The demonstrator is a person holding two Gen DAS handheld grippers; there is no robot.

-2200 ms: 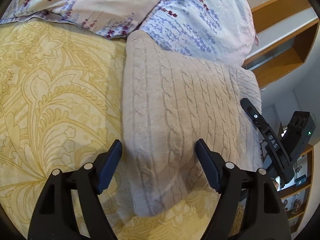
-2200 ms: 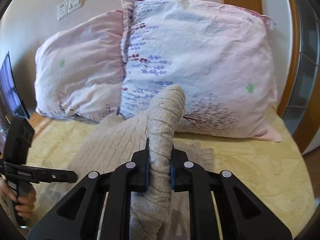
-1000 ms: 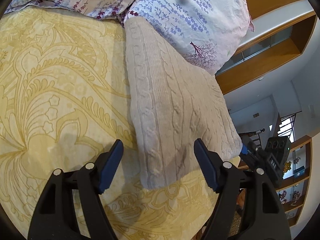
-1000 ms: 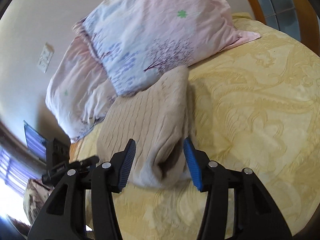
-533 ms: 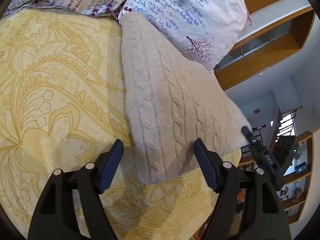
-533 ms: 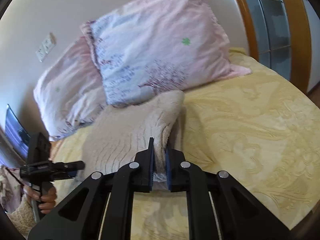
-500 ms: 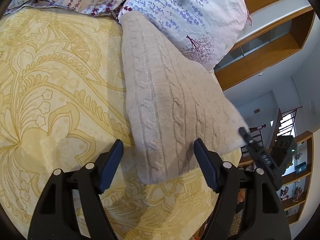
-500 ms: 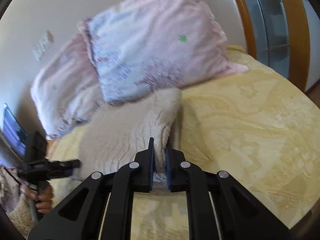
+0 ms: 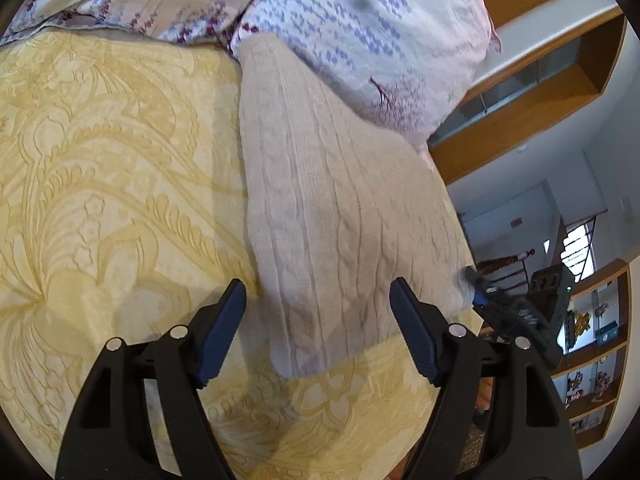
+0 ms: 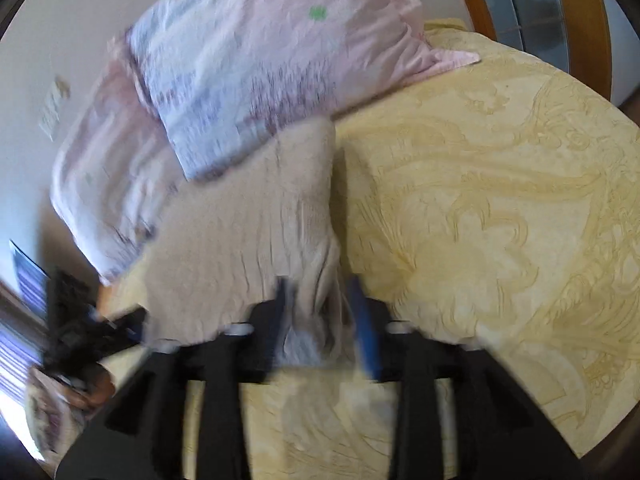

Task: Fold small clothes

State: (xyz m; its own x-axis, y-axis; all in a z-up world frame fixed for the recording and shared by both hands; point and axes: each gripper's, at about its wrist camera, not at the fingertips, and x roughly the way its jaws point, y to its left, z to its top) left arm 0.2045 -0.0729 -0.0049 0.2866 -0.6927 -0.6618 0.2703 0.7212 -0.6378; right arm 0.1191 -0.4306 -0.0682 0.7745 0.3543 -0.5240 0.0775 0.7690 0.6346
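The left gripper [image 9: 314, 328] hangs with fingers wide apart above the near corner of the folded beige sweater [image 9: 332, 216] lying on the yellow bedspread [image 9: 112, 184], while the right gripper [image 10: 326, 320] fingers are opening around its bunched near edge, floral pillows [image 9: 360, 28] beyond.

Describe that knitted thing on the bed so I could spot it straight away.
On the yellow leaf-patterned bedspread, look just below the floral pillows at the head of the bed. The folded beige cable-knit sweater lies there, its far end against a pillow. Raised knitted ropes set it apart from the smooth printed fabrics around it.
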